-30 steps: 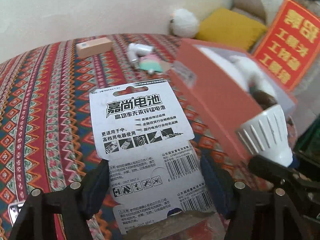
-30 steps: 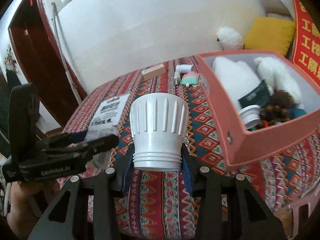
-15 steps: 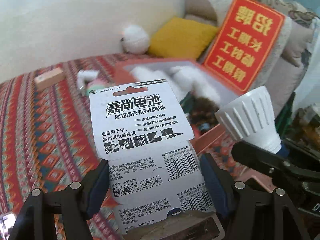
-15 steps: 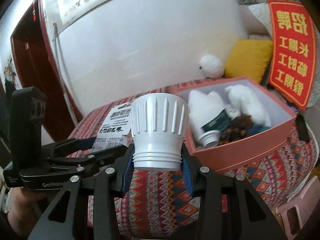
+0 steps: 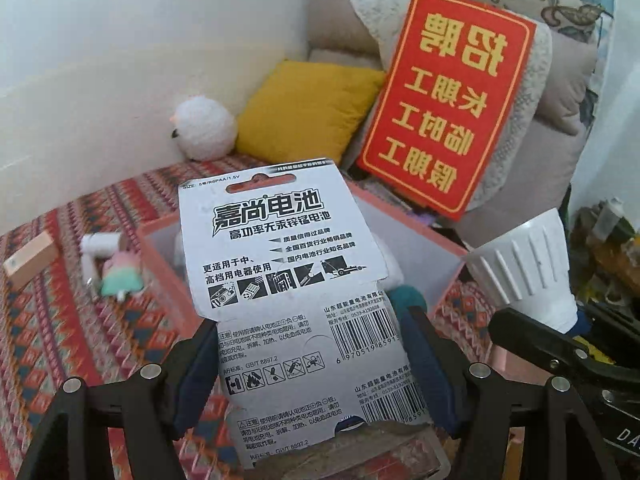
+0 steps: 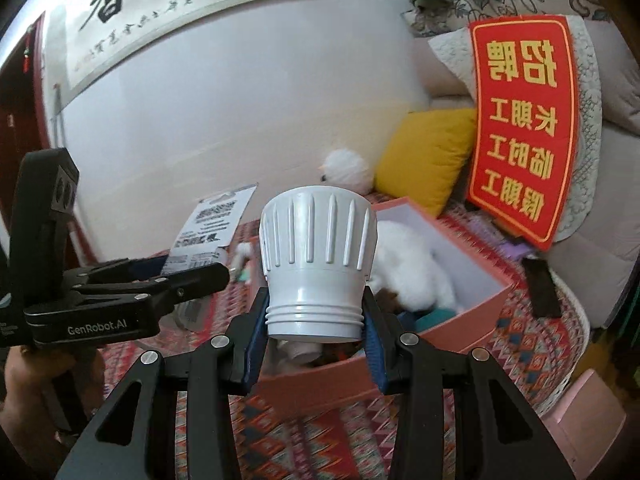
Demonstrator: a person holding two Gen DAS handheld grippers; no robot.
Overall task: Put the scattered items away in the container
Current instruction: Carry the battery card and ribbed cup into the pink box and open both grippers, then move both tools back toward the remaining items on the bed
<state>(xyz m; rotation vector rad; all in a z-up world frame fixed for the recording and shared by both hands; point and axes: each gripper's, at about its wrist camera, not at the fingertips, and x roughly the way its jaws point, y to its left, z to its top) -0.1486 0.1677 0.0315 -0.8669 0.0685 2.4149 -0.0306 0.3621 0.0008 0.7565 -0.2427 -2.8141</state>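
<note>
My left gripper [image 5: 312,360] is shut on a white battery card [image 5: 288,288], held upright above the near side of the salmon box [image 5: 168,264]. My right gripper [image 6: 316,328] is shut on a white ribbed lamp base [image 6: 318,256], which hangs over the front edge of the same box [image 6: 460,332]. In the right wrist view the left gripper [image 6: 192,276] and its card [image 6: 216,220] stand to the left. Seen from the left wrist, the lamp base [image 5: 520,264] sits at the right. White plush [image 6: 412,272] and small items fill the box.
On the patterned cloth [image 5: 60,320] left of the box lie a tan carton [image 5: 30,258], a white plug [image 5: 100,242] and a pink-green toy [image 5: 122,276]. Behind are a white fluffy ball [image 5: 204,128], a yellow cushion [image 5: 308,112] and a red sign [image 5: 448,100].
Both grippers have swung right and closer to the box, still holding their items. The box now lies directly under and ahead of the card and the lamp base.
</note>
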